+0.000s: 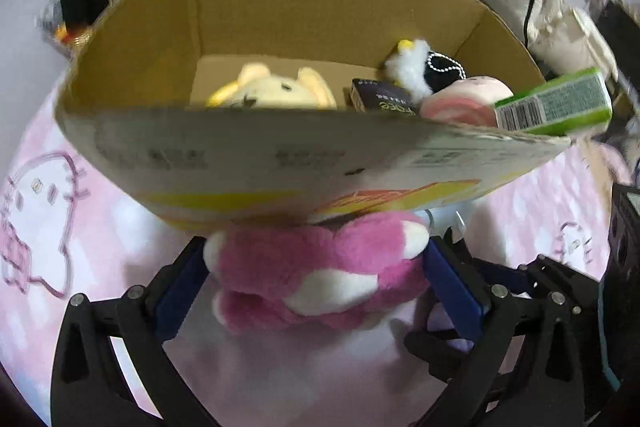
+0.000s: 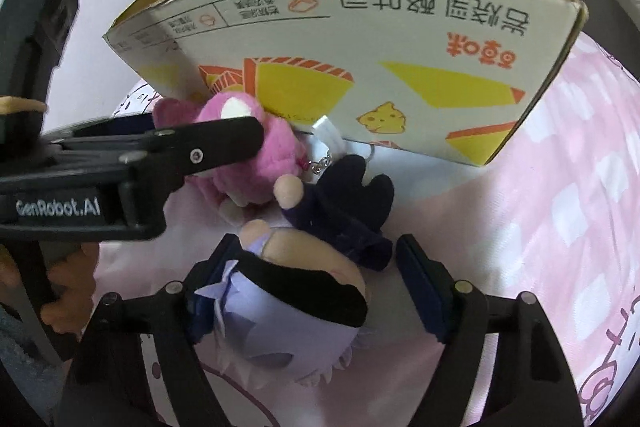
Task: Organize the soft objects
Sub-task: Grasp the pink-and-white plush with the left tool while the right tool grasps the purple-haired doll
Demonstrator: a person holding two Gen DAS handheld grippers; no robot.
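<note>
- A pink plush toy (image 1: 316, 279) with white patches is clamped between the blue pads of the left gripper (image 1: 320, 267); its jaws are pressed into the fur on both sides.
- The pink plush toy is held just outside the near wall of an open cardboard box (image 1: 280, 163), at the foot of that wall and below its rim.
- From the right wrist view, the same toy (image 2: 256, 151) is seen pressed against the printed outer face of the box (image 2: 360, 39), with the left gripper's black finger (image 2: 216, 147) laid across it.
- A doll with a lavender head (image 2: 296, 311) and a dark navy outfit lies on the pink bedsheet (image 2: 560, 227), just beside the pink toy, with a small metal chain between them.
- The right gripper (image 2: 316, 283) is spread wide around the doll's head; the left pad touches or nearly touches it, while the right pad stands clear, so nothing is gripped.
- Inside the box, a cream-yellow plush (image 1: 276, 89) lies on the floor, with a dark small carton (image 1: 380, 99) beside it, then a white-and-black fluffy toy (image 1: 416, 67) with a bead chain and a pink round plush (image 1: 468, 99).
- A green carton (image 1: 556, 103) with a barcode rests tilted over the box's right corner.
- The sheet (image 1: 60, 227) bears outlined cartoon figures.
</note>
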